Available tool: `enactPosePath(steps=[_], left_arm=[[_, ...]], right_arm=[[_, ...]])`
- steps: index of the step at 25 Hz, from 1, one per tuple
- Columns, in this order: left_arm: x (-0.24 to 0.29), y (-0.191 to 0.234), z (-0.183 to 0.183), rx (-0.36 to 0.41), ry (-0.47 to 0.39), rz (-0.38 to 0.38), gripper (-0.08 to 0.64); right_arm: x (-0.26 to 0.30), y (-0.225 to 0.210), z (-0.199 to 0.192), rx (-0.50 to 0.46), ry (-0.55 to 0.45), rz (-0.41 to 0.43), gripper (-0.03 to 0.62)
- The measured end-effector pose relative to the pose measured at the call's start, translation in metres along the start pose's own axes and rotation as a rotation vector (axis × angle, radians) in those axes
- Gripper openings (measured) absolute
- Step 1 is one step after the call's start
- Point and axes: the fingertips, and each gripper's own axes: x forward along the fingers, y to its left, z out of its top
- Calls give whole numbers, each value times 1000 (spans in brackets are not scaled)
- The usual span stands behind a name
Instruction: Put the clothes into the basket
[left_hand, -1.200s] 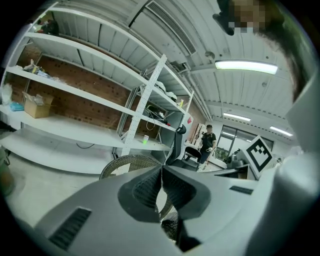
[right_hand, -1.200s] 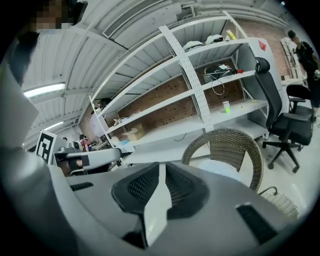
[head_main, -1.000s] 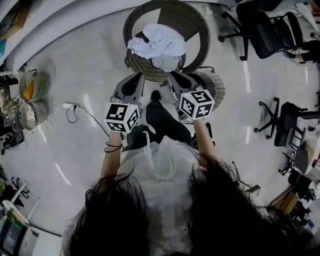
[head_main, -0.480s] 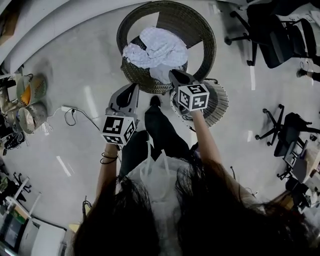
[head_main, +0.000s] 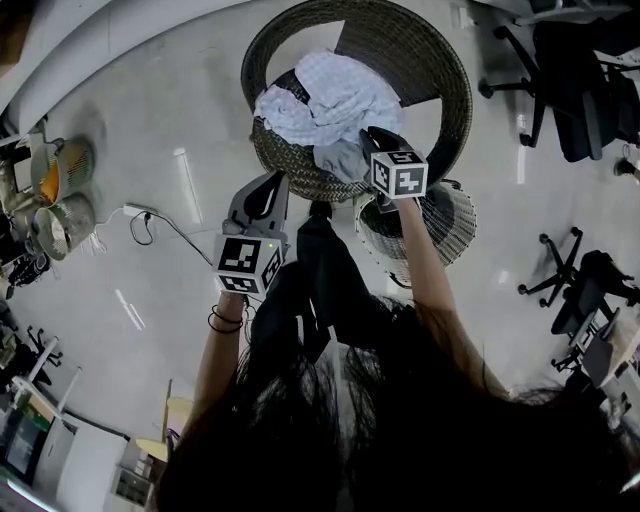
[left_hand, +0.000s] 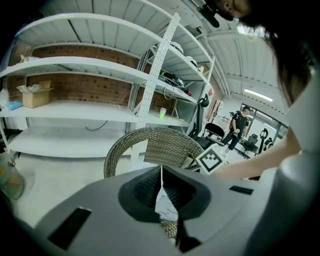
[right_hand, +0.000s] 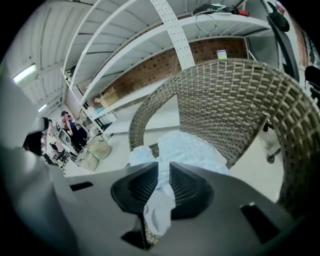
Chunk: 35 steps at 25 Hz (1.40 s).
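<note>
The left hand-held gripper and right hand-held gripper, two in all, are hovering clenched shut. One heap of clothes, perhaps two garments, is lying on one wicker chair, with one basket standing alongside.

Basket half behind right forearm, clothes partly under right gripper — green shelf item too small to tell
</note>
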Motion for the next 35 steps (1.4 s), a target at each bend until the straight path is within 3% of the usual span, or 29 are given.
enactPosePath(steps=[2, 4, 7, 12, 16, 21, 27, 35], left_arm=[[8, 6, -8, -2, 15, -1, 20], [12, 13, -17, -2, 37, 3, 20], [16, 23, -35, -9, 69, 17, 20], [10, 41, -59, -54, 111, 55, 20], [2, 51, -78, -70, 139, 71, 20], [0, 59, -82, -56, 140, 83, 20], [-11, 58, -79, -60, 134, 85, 20], [-35, 44, -54, -23, 72, 82, 20]], right_arm=[[23, -14, -3, 19, 32, -14, 66], [46, -27, -7, 73, 64, -27, 226], [72, -51, -13, 156, 91, -82, 262], [116, -72, -22, 212, 164, -136, 298], [144, -81, -43, 222, 236, -186, 298], [155, -86, -50, 256, 233, -215, 293], [139, -74, -44, 230, 213, -169, 129], [88, -39, -2, 183, 113, -97, 101]])
